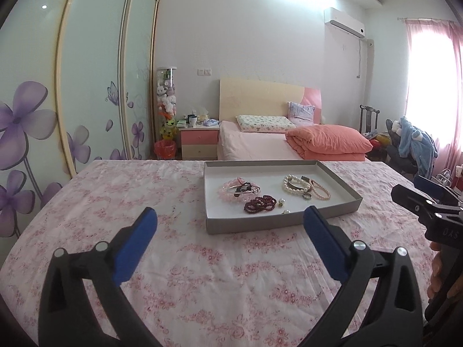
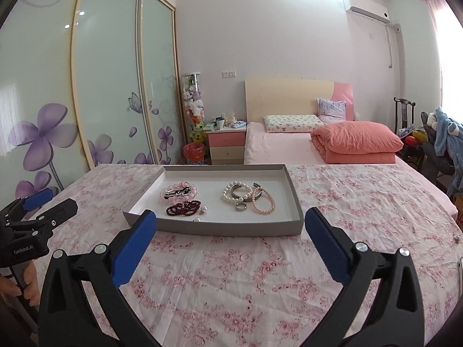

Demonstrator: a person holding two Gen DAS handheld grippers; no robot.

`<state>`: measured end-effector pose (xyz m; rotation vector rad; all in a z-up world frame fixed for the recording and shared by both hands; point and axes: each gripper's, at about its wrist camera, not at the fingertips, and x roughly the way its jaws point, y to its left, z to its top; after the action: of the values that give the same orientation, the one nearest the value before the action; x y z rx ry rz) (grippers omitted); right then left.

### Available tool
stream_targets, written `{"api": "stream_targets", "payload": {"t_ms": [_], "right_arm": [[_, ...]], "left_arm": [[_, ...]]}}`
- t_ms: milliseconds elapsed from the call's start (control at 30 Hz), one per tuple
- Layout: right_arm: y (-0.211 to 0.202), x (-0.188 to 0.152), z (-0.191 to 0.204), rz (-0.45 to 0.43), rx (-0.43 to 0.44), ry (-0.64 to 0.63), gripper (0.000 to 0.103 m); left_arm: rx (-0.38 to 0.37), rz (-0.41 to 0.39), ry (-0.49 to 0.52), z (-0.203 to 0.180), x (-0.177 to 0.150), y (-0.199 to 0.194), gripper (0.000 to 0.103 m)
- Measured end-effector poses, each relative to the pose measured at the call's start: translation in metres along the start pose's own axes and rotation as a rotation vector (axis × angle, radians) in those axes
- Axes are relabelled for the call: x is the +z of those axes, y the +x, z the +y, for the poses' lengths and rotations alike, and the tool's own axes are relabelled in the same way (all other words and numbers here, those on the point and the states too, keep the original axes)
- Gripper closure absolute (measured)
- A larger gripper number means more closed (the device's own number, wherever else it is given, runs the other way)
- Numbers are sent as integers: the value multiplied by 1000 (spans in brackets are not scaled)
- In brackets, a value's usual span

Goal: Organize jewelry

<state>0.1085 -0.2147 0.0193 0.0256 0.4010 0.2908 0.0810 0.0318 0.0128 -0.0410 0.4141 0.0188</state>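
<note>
A shallow grey box tray (image 1: 341, 205) (image 2: 295, 202) sits on a table under a pink floral cloth. In it lie a pink bead bracelet with a silver bangle (image 1: 238, 188) (image 2: 176, 192), a dark red bead bracelet (image 1: 260, 203) (image 2: 183, 207), a white pearl bracelet (image 1: 295, 185) (image 2: 235, 192), a pink pearl bracelet (image 1: 320, 191) (image 2: 263, 202), a ring (image 2: 240, 207) and small pearl earrings (image 1: 286, 211) (image 2: 197, 219). My left gripper (image 1: 230, 221) is open and empty, short of the tray. My right gripper (image 2: 230, 222) is open and empty at the tray's near edge.
The floral cloth (image 1: 202, 274) (image 2: 231, 274) covers the table around the tray. The right gripper shows at the right edge of the left wrist view (image 1: 428, 202); the left one shows at the left edge of the right wrist view (image 2: 37, 214). A bed (image 2: 318, 144), nightstand and wardrobe stand behind.
</note>
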Motion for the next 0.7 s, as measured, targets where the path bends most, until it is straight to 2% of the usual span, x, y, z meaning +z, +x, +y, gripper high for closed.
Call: {"api": "stream_targets", "payload": {"t_ms": [367,700], "right_arm": [[-18,-18,7,-22,8,12,2],[-17,-20,7,-12,11,17,2]], "left_arm": [[1,-21,-11,-2,-19,-22,4],[-2,-9,-33,2,-23,-22,4]]}}
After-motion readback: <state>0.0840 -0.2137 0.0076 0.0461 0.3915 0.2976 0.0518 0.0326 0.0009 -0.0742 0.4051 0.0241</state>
